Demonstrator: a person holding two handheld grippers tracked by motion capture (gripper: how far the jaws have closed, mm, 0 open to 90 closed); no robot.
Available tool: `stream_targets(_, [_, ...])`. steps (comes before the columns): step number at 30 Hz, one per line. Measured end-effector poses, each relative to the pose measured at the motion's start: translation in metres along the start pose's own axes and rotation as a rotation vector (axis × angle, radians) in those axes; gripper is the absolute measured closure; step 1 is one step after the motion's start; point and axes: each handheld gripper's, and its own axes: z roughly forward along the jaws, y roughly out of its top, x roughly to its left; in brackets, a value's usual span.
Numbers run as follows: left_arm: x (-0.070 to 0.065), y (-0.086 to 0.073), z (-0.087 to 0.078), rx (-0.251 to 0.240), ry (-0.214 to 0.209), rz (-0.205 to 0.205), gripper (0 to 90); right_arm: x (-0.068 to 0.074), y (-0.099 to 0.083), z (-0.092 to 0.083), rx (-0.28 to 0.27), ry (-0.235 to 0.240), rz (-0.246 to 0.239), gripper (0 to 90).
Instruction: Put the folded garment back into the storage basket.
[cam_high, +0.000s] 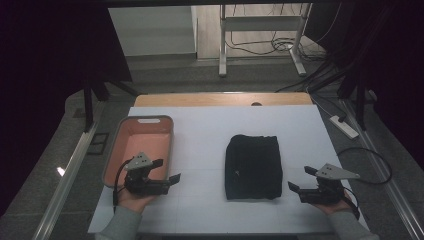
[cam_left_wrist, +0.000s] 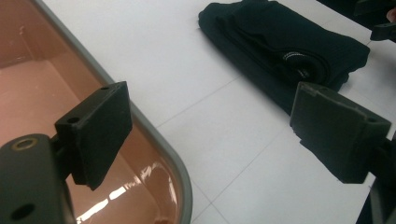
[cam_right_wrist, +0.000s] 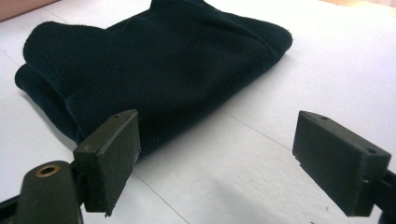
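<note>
Black garment (cam_high: 252, 166) between both grippers | left gripper (cam_high: 166, 171) spread | right gripper (cam_high: 301, 180) spread

Dim room; grey floor (cam_high: 165, 75) beyond a white-topped table (cam_high: 295, 130) with a wooden far edge (cam_high: 220, 99). White metal desk frame (cam_high: 260, 35) stands at the back over loose cables (cam_high: 285, 46); a white power strip (cam_high: 344, 126) lies on the floor right of the table. Dark curtains (cam_high: 50, 65) hang at both sides, a pale wall panel (cam_high: 150, 30) behind.
</note>
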Motion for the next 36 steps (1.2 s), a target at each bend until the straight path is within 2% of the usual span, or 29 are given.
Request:
stream_targets(18, [-0.005, 0.016, 0.012, 0.004, -0.034, 0.019, 12.6, 0.001, -0.001, 0.003, 0.016, 0.003, 0.000, 15.9])
stream_targets(36, [-0.014, 0.036, 0.037, 0.035, -0.069, 0.047, 12.1, 0.001, -0.001, 0.004, 0.024, 0.005, -0.001, 16.0])
